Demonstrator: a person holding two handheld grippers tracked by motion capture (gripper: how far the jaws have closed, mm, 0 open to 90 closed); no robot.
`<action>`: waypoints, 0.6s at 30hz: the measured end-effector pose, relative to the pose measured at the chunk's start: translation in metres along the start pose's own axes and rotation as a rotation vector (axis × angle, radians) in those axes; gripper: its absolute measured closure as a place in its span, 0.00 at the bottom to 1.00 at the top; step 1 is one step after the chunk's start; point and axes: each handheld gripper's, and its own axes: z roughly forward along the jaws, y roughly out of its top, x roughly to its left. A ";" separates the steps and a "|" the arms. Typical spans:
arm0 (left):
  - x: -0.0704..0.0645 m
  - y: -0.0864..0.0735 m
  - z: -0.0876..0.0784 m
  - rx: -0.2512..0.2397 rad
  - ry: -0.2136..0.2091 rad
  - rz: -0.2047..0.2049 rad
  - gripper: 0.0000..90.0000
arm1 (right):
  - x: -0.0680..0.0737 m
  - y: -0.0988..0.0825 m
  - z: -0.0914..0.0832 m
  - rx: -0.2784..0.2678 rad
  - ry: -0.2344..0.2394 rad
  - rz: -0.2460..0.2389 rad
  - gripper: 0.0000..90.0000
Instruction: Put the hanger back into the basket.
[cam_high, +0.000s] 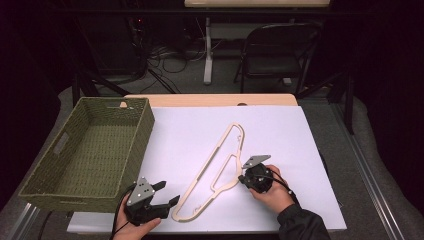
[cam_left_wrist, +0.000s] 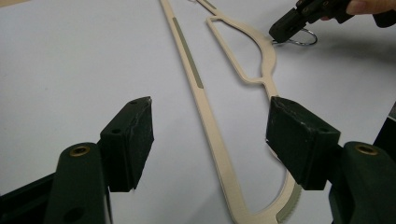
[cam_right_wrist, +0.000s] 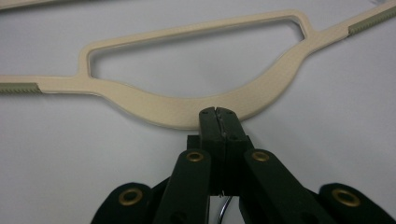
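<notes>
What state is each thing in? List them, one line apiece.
Hanger: lying flat on the white sheet, metal hook toward the right gripper.
Basket: upright at the table's left, empty.
Left gripper: open, jaws either side of the hanger's near end, not touching it.
Right gripper: shut, tips at the hanger's neck; the hook passes under them, grip unclear.
Folding chair: unfolded, unoccupied.

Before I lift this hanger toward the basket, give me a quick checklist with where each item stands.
1. Right gripper shut at the hanger's neck: ok.
2. Metal hook really pinched: cannot tell, jaws hide it.
3. Left gripper open, straddling the hanger's lower bar: ok, not yet gripping.
4. Hanger flat on the white sheet: ok.
5. Basket empty and upright: ok.
</notes>
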 end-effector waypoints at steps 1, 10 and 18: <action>0.000 0.000 0.001 -0.001 -0.001 -0.001 0.36 | 0.000 0.004 -0.002 0.018 0.007 -0.010 1.00; -0.003 0.004 0.003 0.000 -0.004 0.013 0.36 | 0.003 0.033 -0.005 0.065 0.008 -0.068 1.00; -0.003 0.006 0.007 0.000 -0.006 0.016 0.36 | -0.004 0.058 0.006 0.109 -0.017 -0.136 1.00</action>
